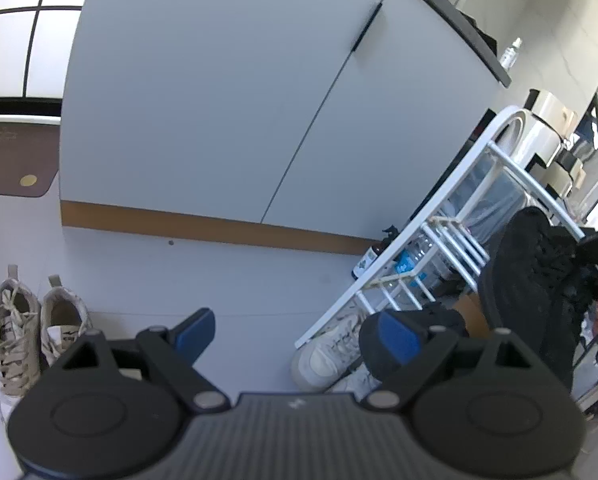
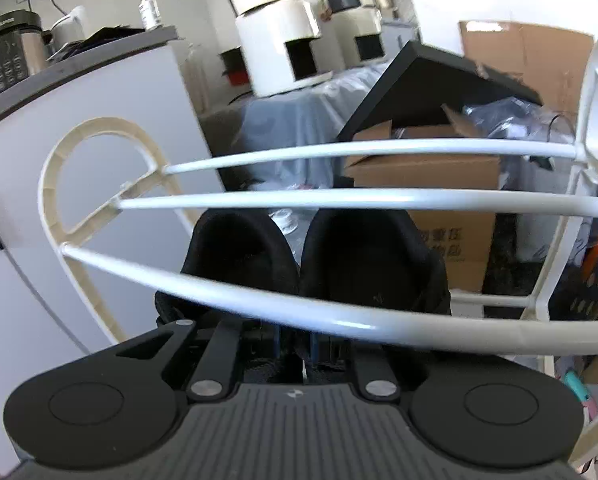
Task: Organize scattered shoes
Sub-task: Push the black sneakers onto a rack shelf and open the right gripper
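The pair of black shoes (image 2: 311,264) is gripped at the inner collars by the clenched right gripper (image 2: 297,344) and is presented at the bars of the white shoe rack (image 2: 339,204); placement is judged incomplete. The left gripper (image 1: 295,332) is held released and empty. Beige sneakers (image 1: 31,328) and a white sneaker (image 1: 327,356) remain on the floor, unshelved.
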A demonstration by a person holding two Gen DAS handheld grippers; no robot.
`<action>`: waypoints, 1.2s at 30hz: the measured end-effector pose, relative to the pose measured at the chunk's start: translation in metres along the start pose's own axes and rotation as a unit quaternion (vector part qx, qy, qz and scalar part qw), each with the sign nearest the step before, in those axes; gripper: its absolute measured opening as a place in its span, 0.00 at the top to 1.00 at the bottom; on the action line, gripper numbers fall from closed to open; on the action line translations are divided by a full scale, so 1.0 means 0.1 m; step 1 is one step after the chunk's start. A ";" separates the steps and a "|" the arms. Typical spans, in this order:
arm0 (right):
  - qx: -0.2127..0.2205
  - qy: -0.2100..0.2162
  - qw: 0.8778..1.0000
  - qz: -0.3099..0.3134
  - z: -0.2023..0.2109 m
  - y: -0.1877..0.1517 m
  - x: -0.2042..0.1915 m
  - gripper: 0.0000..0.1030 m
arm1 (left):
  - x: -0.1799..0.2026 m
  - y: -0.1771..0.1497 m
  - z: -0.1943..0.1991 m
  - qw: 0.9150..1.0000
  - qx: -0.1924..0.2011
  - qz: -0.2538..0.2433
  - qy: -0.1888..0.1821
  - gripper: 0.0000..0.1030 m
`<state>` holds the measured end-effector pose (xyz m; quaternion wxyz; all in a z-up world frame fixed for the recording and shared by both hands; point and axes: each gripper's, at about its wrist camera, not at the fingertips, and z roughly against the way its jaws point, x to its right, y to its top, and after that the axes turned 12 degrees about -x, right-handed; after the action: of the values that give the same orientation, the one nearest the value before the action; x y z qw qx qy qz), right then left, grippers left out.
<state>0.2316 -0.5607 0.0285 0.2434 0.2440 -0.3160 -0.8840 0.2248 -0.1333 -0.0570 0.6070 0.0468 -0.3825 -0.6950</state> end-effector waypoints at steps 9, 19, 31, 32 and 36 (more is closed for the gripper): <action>0.038 -0.025 0.999 0.027 -0.07 -0.06 0.08 0.35 | 0.07 0.02 -0.11 1.000 -0.014 -0.014 -0.006 0.12; 0.037 -0.023 0.999 0.030 0.34 -0.41 0.09 0.10 | 0.07 -0.02 0.04 0.999 -0.012 -0.045 0.017 0.11; -0.023 0.046 0.998 0.034 0.71 -0.88 0.27 0.09 | -0.27 -0.11 0.50 0.993 0.009 -0.048 0.109 0.11; -0.024 0.053 0.998 0.034 0.74 -0.89 0.27 0.08 | -0.31 -0.12 0.55 0.992 0.010 -0.043 0.115 0.11; -0.032 0.086 0.995 0.031 0.95 -0.97 0.32 0.04 | -0.47 -0.14 0.71 0.990 0.017 -0.008 0.138 0.11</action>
<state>0.1247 -0.4715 0.0186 0.3048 0.3013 -0.2733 -0.8612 0.1877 -0.0581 -0.0341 0.6473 0.1551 -0.3066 -0.6804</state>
